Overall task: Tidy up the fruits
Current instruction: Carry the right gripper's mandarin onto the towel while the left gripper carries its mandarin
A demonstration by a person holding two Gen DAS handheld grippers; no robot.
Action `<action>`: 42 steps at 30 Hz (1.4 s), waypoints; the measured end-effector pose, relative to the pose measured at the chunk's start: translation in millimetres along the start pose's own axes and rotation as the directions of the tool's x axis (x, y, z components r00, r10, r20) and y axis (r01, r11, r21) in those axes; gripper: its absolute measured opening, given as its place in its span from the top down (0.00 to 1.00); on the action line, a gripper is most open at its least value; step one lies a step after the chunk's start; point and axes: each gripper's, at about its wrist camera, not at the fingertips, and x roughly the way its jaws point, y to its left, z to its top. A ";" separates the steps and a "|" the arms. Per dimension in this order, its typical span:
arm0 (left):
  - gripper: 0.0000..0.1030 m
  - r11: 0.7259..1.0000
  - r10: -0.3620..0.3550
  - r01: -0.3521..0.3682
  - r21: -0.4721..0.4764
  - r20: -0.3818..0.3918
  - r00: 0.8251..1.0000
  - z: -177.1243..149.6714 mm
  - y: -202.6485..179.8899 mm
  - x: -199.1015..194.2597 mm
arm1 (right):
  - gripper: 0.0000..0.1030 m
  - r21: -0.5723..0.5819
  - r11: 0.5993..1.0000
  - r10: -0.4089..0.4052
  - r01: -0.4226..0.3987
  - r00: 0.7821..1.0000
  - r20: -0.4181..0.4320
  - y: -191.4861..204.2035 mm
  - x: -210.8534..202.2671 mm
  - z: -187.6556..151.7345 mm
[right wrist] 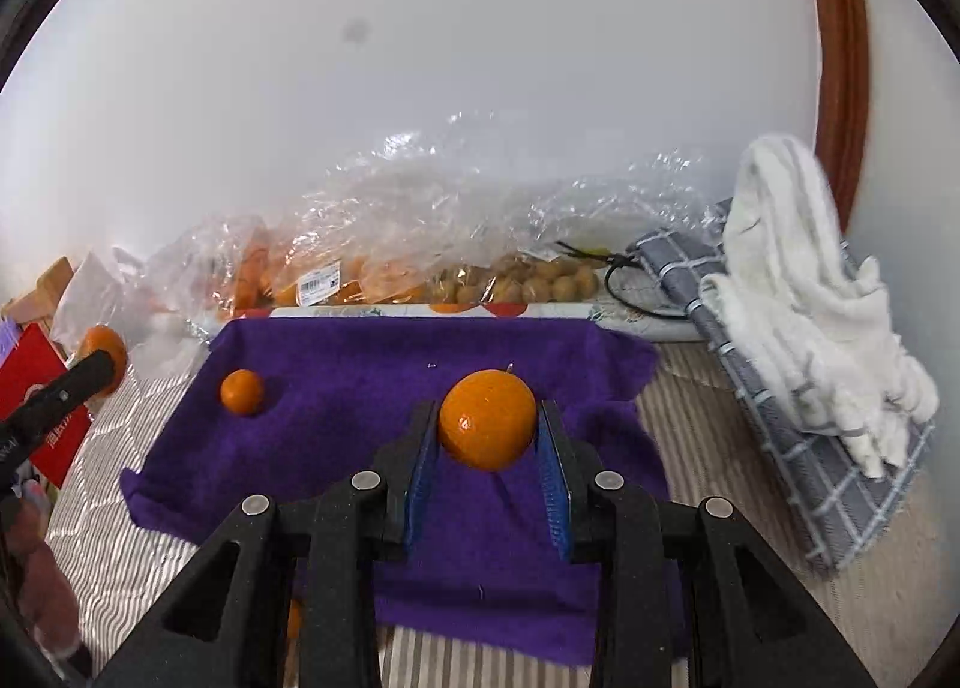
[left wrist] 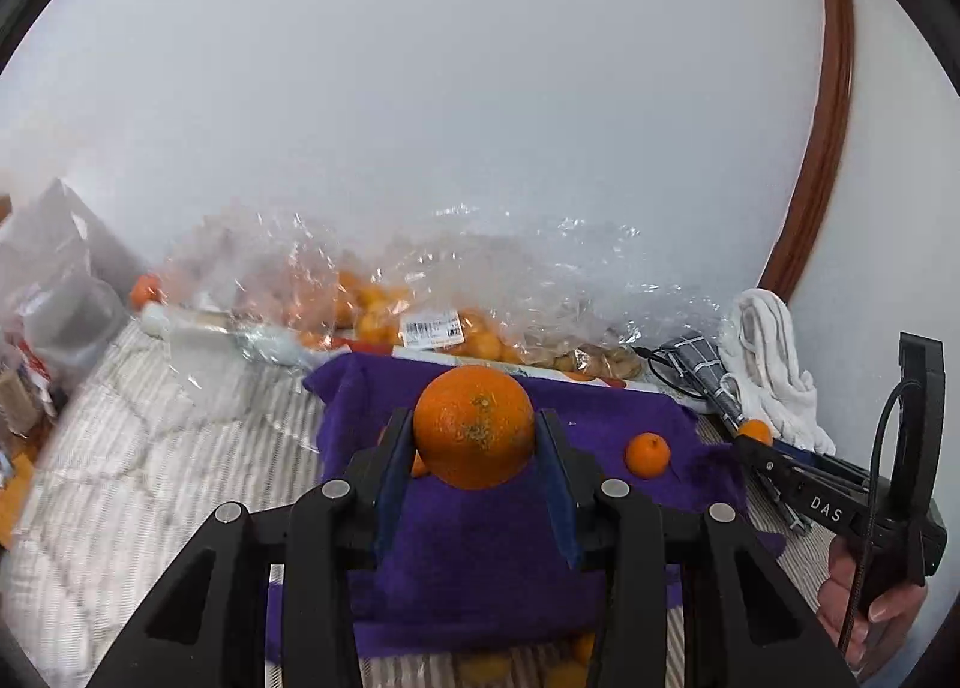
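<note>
Left gripper (left wrist: 474, 436) jaws pinch a large orange (left wrist: 474, 427), right gripper (right wrist: 487, 430) jaws a smaller orange (right wrist: 487, 419), both above the purple cloth (right wrist: 360, 388); round skins could slip and roll off the bed

A home bedroom: a striped quilted bedspread (right wrist: 690, 400), crumpled towel (right wrist: 798, 316) and grocery bags (left wrist: 420, 292) against a plain wall.

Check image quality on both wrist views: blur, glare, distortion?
Left wrist view: heavy fisheye bend and dark corner vignette; left edge smeared, clear plastic bags soft with glare specks; orange in the left gripper sharp. Right wrist view: same distortion; white towel slightly blurred, bags glinting, mandarin in the right gripper crisp with a small highlight.
</note>
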 end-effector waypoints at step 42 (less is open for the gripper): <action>0.63 0.997 0.077 -0.072 0.038 -0.157 0.985 -35.7 13.9 64.0 | 0.69 -0.043 0.997 -0.067 0.061 0.986 -0.151 -6.3 74.9 -33.2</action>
